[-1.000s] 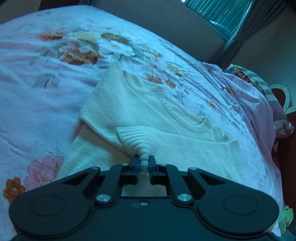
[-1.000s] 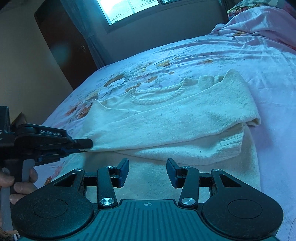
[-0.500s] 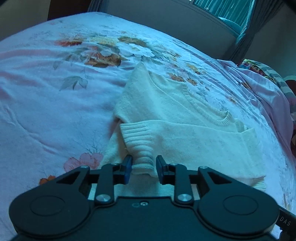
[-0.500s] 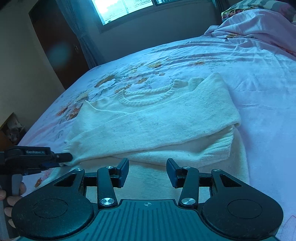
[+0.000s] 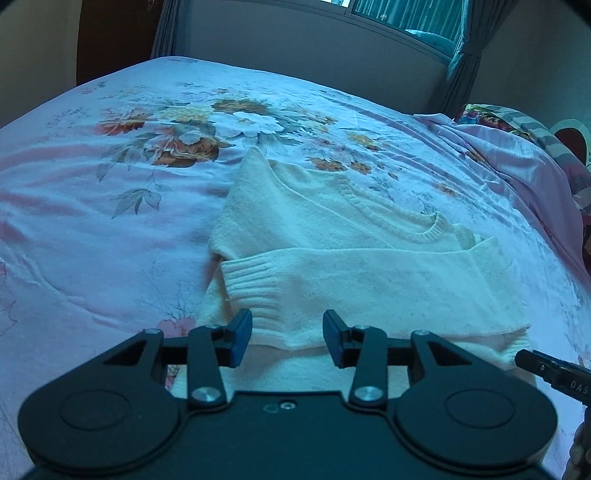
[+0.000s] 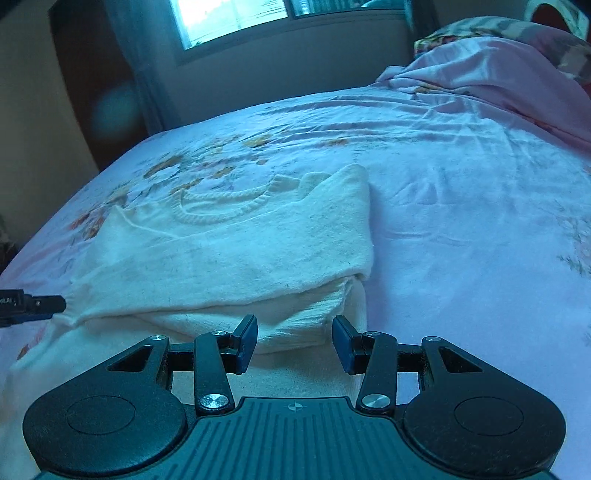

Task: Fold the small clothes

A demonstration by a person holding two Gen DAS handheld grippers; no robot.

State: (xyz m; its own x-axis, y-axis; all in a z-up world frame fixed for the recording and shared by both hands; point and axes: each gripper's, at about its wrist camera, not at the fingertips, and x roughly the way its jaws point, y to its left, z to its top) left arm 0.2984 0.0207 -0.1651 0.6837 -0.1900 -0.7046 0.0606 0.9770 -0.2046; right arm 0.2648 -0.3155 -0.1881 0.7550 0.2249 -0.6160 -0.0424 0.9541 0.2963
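Cream knit sweater (image 5: 354, 258) lies on my floral bedsheet (image 5: 110, 229), sleeves folded across its chest. From the left wrist, my left gripper (image 5: 287, 338) has just been opening; the ribbed cuff (image 5: 251, 284) sits free beyond its parted fingers. From the right wrist, my right gripper (image 6: 294, 344) stands half open, empty, near the sweater's right fold, with the pillow (image 6: 517, 33) far right.

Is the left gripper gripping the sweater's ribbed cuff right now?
No. The left gripper has just been opening, and its pads stand clear of the ribbed cuff on the sweater.
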